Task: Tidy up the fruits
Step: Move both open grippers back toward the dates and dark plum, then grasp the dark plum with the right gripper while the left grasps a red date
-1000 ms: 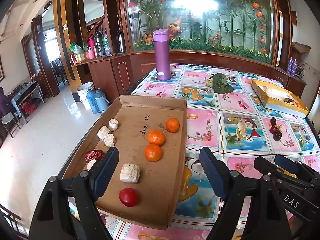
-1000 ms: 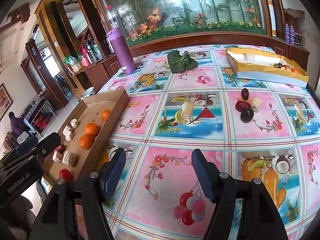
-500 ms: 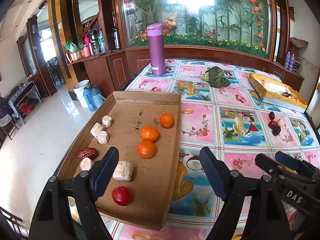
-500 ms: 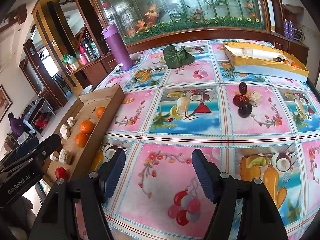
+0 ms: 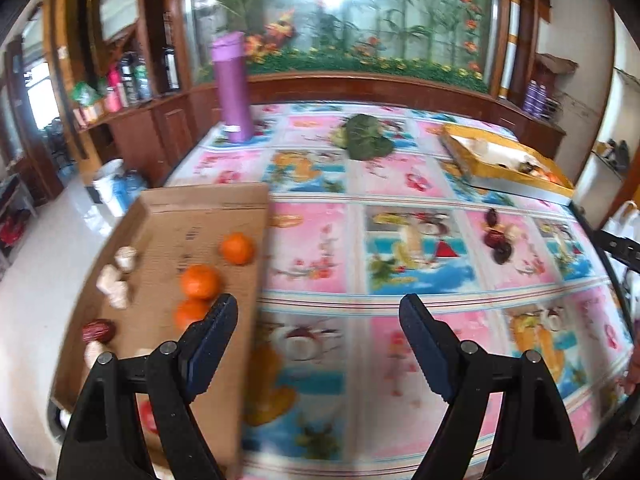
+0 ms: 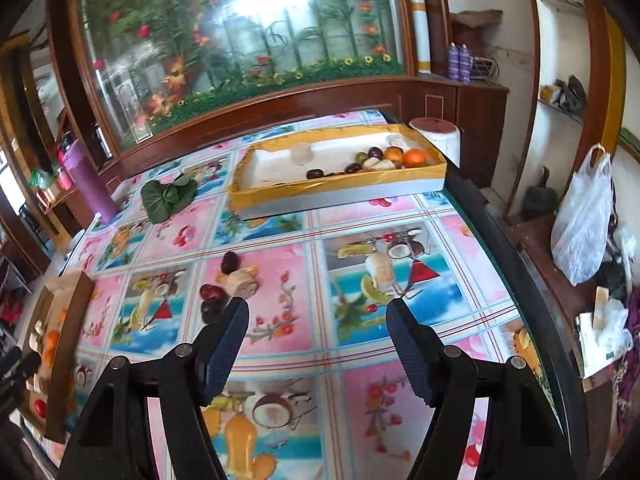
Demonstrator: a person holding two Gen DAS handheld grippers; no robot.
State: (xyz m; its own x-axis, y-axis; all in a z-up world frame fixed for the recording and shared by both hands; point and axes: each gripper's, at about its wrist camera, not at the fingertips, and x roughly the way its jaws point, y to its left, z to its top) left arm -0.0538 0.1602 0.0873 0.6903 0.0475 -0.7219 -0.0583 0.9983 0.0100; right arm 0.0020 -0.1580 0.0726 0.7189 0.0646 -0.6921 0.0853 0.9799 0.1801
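We see the right gripper (image 6: 316, 342) spread and empty, its jaws having just been opening, above the small cluster of dark dates and a pale chunk (image 6: 228, 284) at centre left. Left gripper (image 5: 318, 336) is likewise spread, empty. Risk: the closely packed pieces could scatter if we pinch off-centre.

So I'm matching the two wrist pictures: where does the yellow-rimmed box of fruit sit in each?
Left wrist: yellow-rimmed box upper right, at the table's far right.
Right wrist: yellow-rimmed box upper centre, beyond the open right gripper.
Shared landmark: the purple bottle, left of the box in both.
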